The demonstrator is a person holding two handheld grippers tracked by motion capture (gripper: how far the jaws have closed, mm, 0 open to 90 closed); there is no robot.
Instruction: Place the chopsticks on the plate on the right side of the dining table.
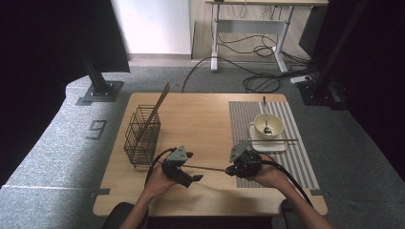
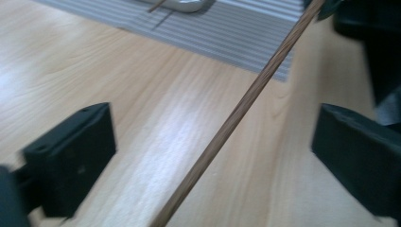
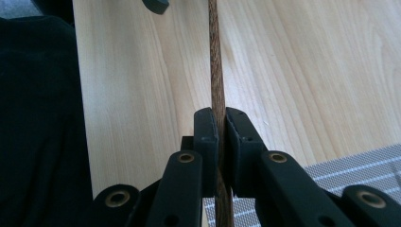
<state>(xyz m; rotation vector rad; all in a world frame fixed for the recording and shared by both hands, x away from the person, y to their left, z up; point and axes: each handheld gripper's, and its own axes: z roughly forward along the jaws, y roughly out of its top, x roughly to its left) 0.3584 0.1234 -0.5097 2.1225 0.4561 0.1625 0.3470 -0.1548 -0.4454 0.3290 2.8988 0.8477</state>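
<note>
Passing a thin brown wooden chopstick [image 1: 207, 167] between hands, judging by the setup: right gripper [image 1: 234, 170] has jaws clamped narrow on the stick, seen pinching it in the right gripper view [image 3: 216, 94]. Left gripper [image 1: 191, 168] has jaws spread wide w/ the stick running between them, touching neither, per the left gripper view [image 2: 236, 113]. Stick hangs just above the light wooden table [image 1: 200, 124], near the front edge, btwn both hands, roughly level.

Likely goal: black wire basket [image 1: 142, 136] at table left, which already holds another stick [image 1: 155, 109] leaning upright. A third stick [image 1: 272, 140] lies across the white square plate [image 1: 268, 145] under the cream bowl w/ spoon [image 1: 267, 125], on the grey striped placemat [image 1: 296, 143].

To do the handover well, I'd say:
- centre the stick in the left jaws before closing, pads square to the shaft
- grab a bit in from the free end, not the tip, so it won't pivot
- right lets go only after left is firmly shut
- keep the stick level; thin round shaft could roll or slip if pinched off-centre.
</note>
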